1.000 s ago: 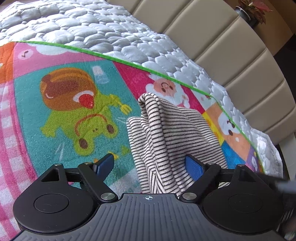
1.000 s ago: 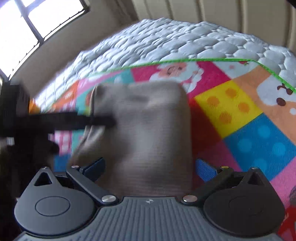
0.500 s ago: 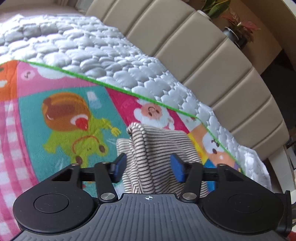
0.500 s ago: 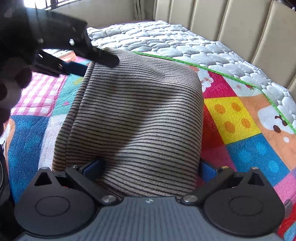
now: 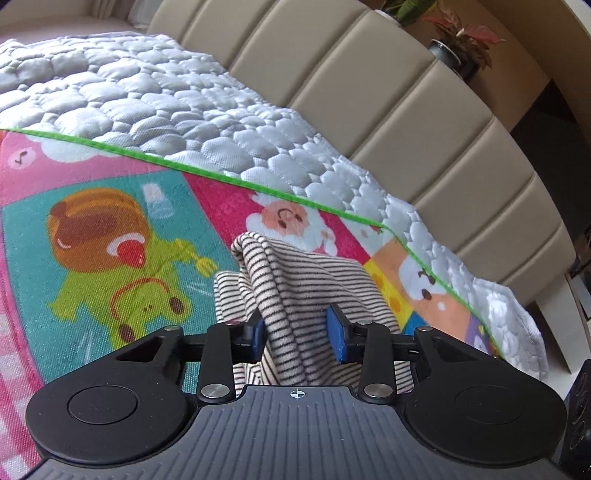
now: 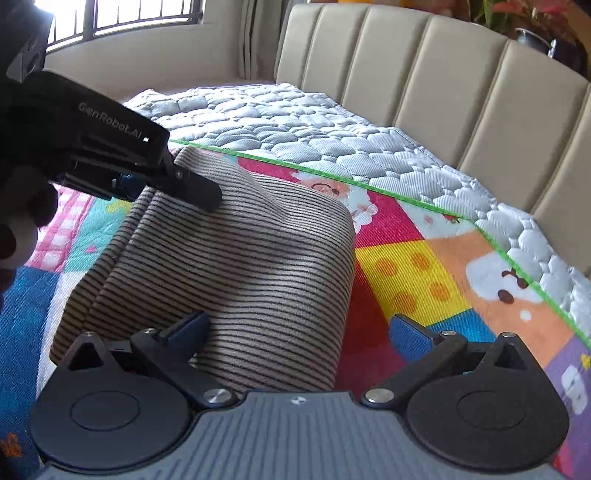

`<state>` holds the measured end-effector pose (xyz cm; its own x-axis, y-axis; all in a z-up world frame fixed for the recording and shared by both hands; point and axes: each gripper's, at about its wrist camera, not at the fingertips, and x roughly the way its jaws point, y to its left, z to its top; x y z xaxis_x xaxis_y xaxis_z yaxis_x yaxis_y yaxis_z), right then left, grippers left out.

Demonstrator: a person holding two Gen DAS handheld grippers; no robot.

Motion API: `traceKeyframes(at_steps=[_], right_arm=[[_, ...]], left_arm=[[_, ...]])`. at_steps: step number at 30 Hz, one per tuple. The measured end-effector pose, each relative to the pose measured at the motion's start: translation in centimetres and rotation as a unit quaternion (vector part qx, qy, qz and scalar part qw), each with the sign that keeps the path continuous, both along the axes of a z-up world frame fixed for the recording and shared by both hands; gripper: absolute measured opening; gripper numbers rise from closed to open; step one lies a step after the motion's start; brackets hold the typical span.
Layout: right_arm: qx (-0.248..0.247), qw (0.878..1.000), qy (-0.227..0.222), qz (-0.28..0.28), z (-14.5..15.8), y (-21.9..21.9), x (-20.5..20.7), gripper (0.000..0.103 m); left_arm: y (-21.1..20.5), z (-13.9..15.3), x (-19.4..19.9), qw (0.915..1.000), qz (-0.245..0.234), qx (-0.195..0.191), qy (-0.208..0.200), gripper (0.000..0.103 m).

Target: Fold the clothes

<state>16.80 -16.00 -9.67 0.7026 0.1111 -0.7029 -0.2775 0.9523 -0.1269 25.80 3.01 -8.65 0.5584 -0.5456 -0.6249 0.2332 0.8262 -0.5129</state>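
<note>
A folded beige garment with thin dark stripes [image 6: 258, 266] lies on the colourful play mat [image 6: 413, 273]. In the left wrist view my left gripper [image 5: 297, 334] is shut on a raised fold of this striped garment [image 5: 303, 288], with both blue pads pressing the cloth. The right wrist view shows that gripper's black finger [image 6: 195, 188] at the garment's far left corner, where the cloth is pulled up into a ridge. My right gripper [image 6: 301, 330] stands wide open at the near edge. Its left pad rests on the cloth and its right pad hangs over the mat.
The mat covers a quilted white mattress [image 5: 177, 110], edged by a green seam. A beige padded headboard [image 5: 406, 110] runs behind, with potted plants [image 5: 461, 44] above it. A person's hand [image 6: 22, 221] holds the left gripper. A barred window [image 6: 122, 14] is at the far left.
My left gripper's jaws have closed from wide apart onto the garment's fold and lifted it slightly. The right wrist view has swung and sharpened; the right jaws stay wide.
</note>
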Motion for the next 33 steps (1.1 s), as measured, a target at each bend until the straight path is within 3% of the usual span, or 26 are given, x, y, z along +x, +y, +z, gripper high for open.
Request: traceKeyframes(at_steps=[2,5,6,8,12,16,24,27,29,31,33], right_arm=[[-0.014,1.0,-0.007,0.009,0.0,0.3,0.1,0.103],[-0.019,1.0,-0.015,0.015,-0.3,0.3,0.3,0.103],[-0.011,1.0,-0.011,0.015,-0.2,0.1,0.4,0.103],[0.028,1.0,0.01,0.009,0.3,-0.7,0.9,0.103],[0.132,0.988,0.071,-0.042,0.2,-3.2,2.4,0.103],[0.152,0.984,0.082,-0.052,-0.2,-3.8,2.8,0.103],[0.132,0.987,0.08,-0.044,-0.8,-3.2,2.9,0.103],[0.131,0.987,0.079,-0.046,-0.9,-3.0,3.1,0.103],[0.125,0.988,0.075,-0.043,-0.9,-2.9,2.9,0.103],[0.12,0.99,0.069,-0.04,-0.8,-2.7,2.7,0.103],[0.118,0.991,0.053,-0.033,-0.3,-2.7,2.5,0.103]], left_arm=[[0.5,0.3,0.0,1.0,0.007,-0.003,0.003,0.045],[2.0,1.1,-0.2,0.9988,0.022,-0.041,0.011,0.046],[2.4,1.2,-0.1,0.9976,0.02,-0.065,0.015,0.055],[2.5,0.8,0.0,0.9938,0.012,-0.105,0.033,0.061],[1.3,0.1,0.1,0.9858,-0.02,-0.162,0.04,0.06],[2.6,1.1,0.0,0.9646,-0.029,-0.262,0.007,0.061],[6.9,1.1,0.7,0.9553,0.07,-0.287,0.01,0.065],[7.4,1.6,0.7,0.9574,0.068,-0.281,0.004,0.067],[6.4,1.8,0.6,0.97,0.061,-0.235,0.008,0.066],[4.7,1.5,0.8,0.9885,0.064,-0.137,0.015,0.061],[2.9,0.3,0.9,0.9973,0.069,-0.011,0.024,0.061]])
